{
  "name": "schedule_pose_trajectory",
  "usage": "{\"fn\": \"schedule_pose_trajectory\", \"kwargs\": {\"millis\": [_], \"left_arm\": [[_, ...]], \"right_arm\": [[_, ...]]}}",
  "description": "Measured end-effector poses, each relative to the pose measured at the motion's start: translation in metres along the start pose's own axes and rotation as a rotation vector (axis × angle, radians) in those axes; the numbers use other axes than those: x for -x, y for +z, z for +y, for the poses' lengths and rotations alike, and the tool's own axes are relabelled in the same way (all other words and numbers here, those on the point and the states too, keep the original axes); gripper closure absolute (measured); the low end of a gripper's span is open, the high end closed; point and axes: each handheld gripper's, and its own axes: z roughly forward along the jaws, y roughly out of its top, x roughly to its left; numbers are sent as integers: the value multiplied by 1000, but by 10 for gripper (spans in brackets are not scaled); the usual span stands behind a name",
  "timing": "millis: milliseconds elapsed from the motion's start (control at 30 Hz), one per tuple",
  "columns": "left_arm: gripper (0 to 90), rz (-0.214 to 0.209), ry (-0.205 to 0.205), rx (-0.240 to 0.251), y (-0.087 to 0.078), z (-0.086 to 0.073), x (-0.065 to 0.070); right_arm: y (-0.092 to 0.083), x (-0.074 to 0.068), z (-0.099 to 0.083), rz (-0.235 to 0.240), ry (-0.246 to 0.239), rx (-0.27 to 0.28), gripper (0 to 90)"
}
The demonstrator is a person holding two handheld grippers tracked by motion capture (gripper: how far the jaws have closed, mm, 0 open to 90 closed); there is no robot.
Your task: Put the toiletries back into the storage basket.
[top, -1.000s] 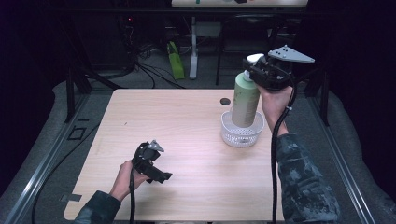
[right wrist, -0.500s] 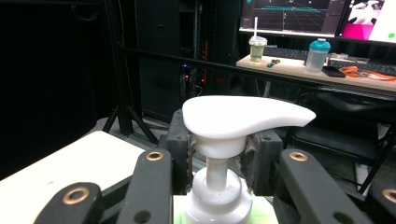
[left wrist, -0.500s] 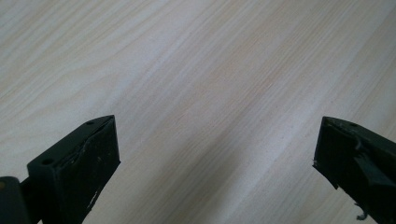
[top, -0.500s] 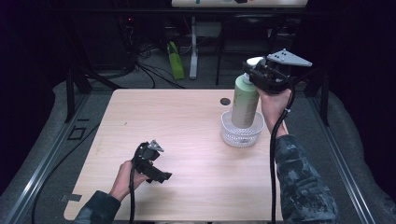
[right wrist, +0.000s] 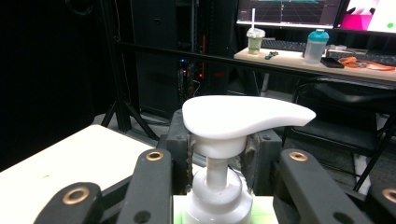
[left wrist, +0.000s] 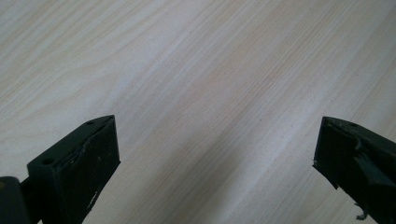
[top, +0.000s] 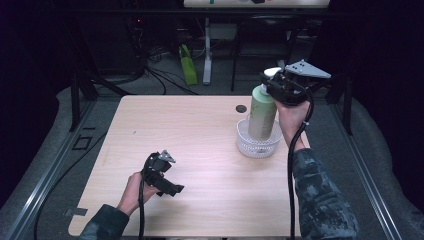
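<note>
Cylindrical green bottle (top: 262, 114), mesh basket (top: 258, 145).

Bare wooden table (top: 200, 130) — dark surroundings

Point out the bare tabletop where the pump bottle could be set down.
The widest free patch of the table runs from its left edge to the white basket, above the left hand-held gripper. Bare wood also lies between that gripper and the right forearm. The right rear is crowded: basket, green pump bottle, right hand-held gripper.
</note>
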Motion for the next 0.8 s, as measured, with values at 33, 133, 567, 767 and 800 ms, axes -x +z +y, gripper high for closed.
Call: {"fn": "schedule_pose_trajectory", "kwargs": {"millis": [33, 133, 567, 767, 800], "left_arm": [[0, 0, 0, 0, 0, 0, 0], [0, -1, -1, 1, 0, 0, 0], [0, -2, -2, 2, -1, -1, 0], [0, -1, 0, 2, -1, -1, 0], [0, -2, -1, 2, -1, -1, 0]], "right_arm": [[0, 0, 0, 0, 0, 0, 675], [3, -1, -5, 0, -3, -11, 675], [7, -3, -19, -8, 0, -24, 675], [7, -1, -28, -13, 7, -40, 675], [7, 0, -29, -14, 8, -40, 675]]}}
